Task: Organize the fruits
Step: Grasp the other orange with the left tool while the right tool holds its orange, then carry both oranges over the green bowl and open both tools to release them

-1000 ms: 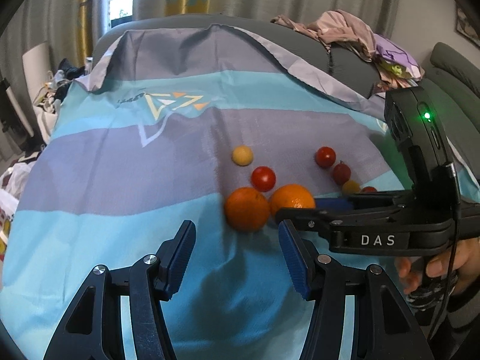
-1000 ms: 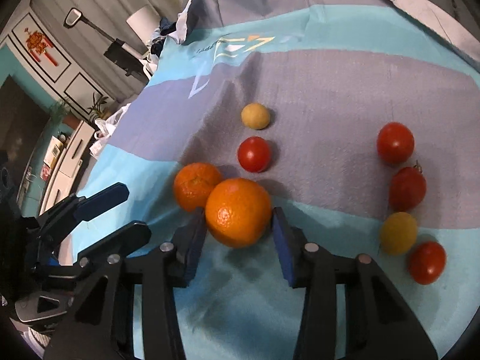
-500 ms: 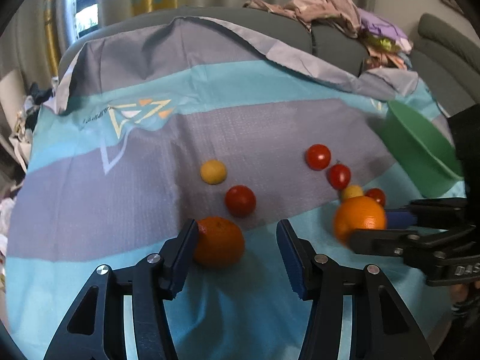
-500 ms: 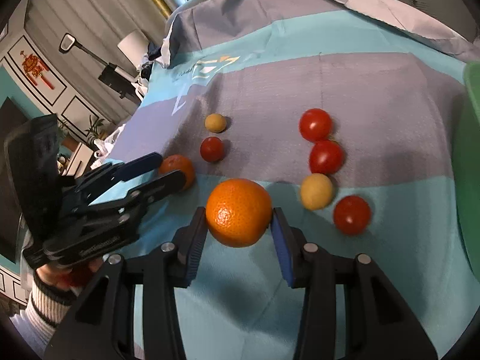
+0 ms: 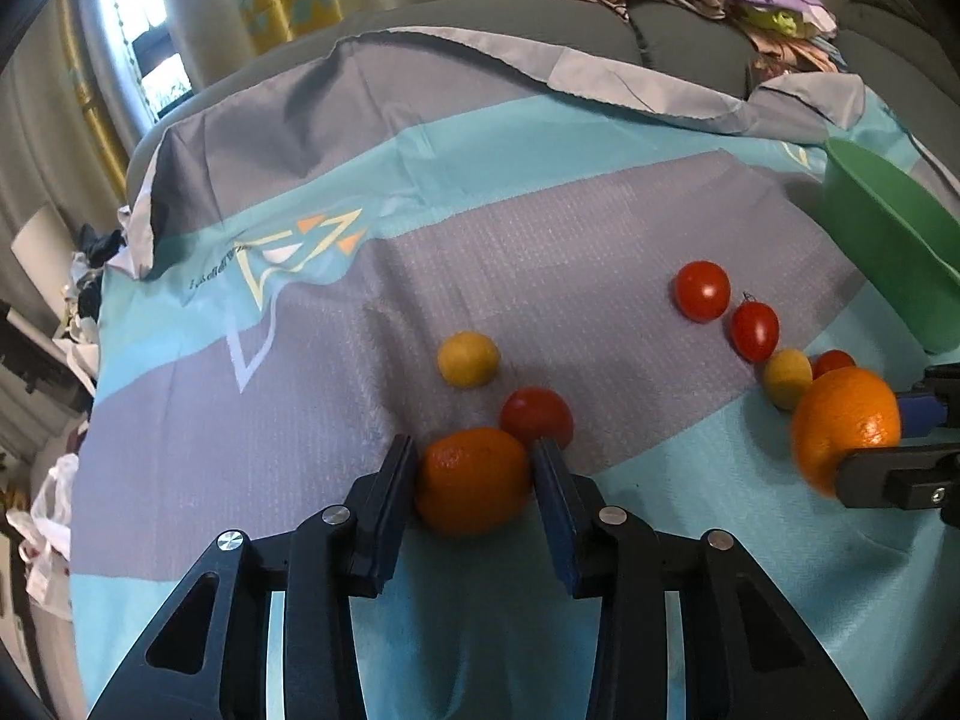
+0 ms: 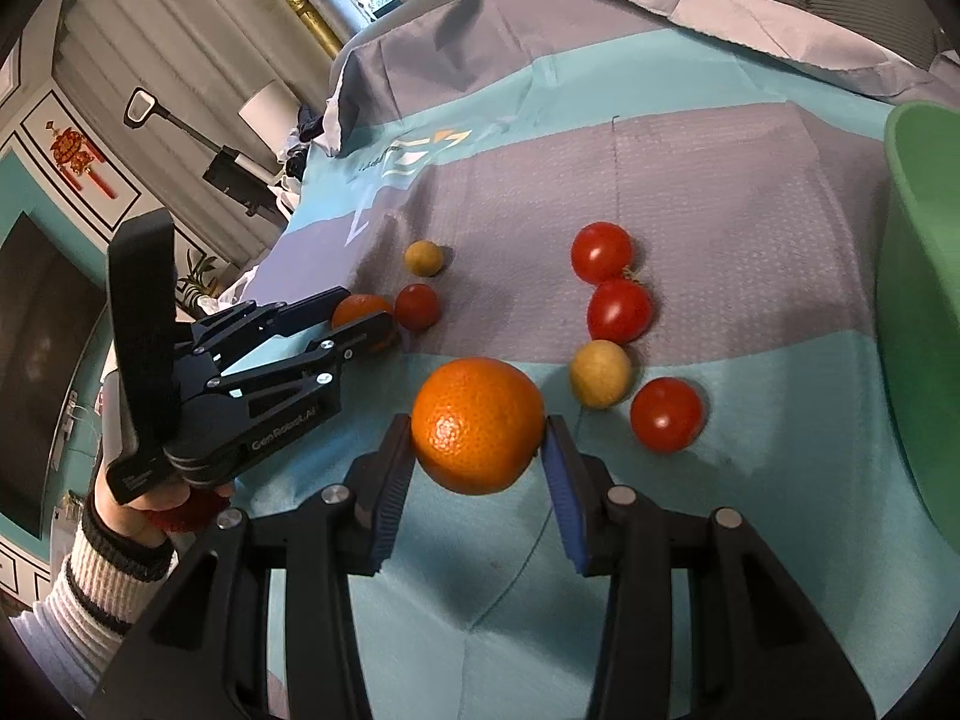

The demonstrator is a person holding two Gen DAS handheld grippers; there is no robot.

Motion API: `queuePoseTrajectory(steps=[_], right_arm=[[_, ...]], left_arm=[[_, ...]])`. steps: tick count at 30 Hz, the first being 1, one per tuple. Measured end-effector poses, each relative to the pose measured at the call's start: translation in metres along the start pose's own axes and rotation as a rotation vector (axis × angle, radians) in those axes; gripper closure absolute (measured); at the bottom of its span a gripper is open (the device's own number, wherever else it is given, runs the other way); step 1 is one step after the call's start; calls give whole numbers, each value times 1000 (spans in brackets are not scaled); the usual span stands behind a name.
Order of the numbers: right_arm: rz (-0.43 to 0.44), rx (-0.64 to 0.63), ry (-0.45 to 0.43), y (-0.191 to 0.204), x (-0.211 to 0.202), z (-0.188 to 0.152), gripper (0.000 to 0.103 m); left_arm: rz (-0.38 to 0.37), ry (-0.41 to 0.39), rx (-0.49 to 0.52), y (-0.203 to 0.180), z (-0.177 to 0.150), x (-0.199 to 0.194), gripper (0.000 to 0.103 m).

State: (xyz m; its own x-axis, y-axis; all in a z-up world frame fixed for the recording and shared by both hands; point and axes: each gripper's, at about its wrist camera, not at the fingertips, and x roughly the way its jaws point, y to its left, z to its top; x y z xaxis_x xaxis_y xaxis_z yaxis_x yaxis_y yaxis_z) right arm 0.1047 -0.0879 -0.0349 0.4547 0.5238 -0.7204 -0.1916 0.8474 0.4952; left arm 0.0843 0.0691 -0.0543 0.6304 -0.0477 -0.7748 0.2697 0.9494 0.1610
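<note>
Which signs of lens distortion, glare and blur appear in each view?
Left wrist view: dark vignette at the corners, blown-out window, striped cloth bowed, white glints on the tomatoes. Right wrist view: curved wall panels, a highlight on the held orange, green bowl soft at the edge.

The left gripper [image 6: 360, 324] body reads "GenRobot.AI" (cloth lettering illegible).

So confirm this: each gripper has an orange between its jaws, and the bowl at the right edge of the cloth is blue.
Wrong on the colour only: the bowl is green, as the right wrist view shows. The left gripper and right gripper each do have an orange between their jaws.
</note>
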Motion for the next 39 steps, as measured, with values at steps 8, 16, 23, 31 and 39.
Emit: queuePoseTrajectory(steps=[8, 16, 23, 31, 39], right_arm=[[3, 17, -15, -4, -11, -3, 60], [-5, 28, -31, -5, -25, -9, 59], [-13, 36, -67, -10, -46, -14, 59], [-49, 49, -161, -24, -86, -14, 59], [-175, 67, -286, -56, -136, -12, 59]], left_arm=[[-122, 2, -153, 13, -6, -10, 65], [-216, -45, -197, 0, -12, -41, 65], [-230, -86, -138, -29, 1, -66, 65], [-276, -137, -63, -71, 32, -83, 65], [-365, -196, 18, -127, 70, -88, 65]])
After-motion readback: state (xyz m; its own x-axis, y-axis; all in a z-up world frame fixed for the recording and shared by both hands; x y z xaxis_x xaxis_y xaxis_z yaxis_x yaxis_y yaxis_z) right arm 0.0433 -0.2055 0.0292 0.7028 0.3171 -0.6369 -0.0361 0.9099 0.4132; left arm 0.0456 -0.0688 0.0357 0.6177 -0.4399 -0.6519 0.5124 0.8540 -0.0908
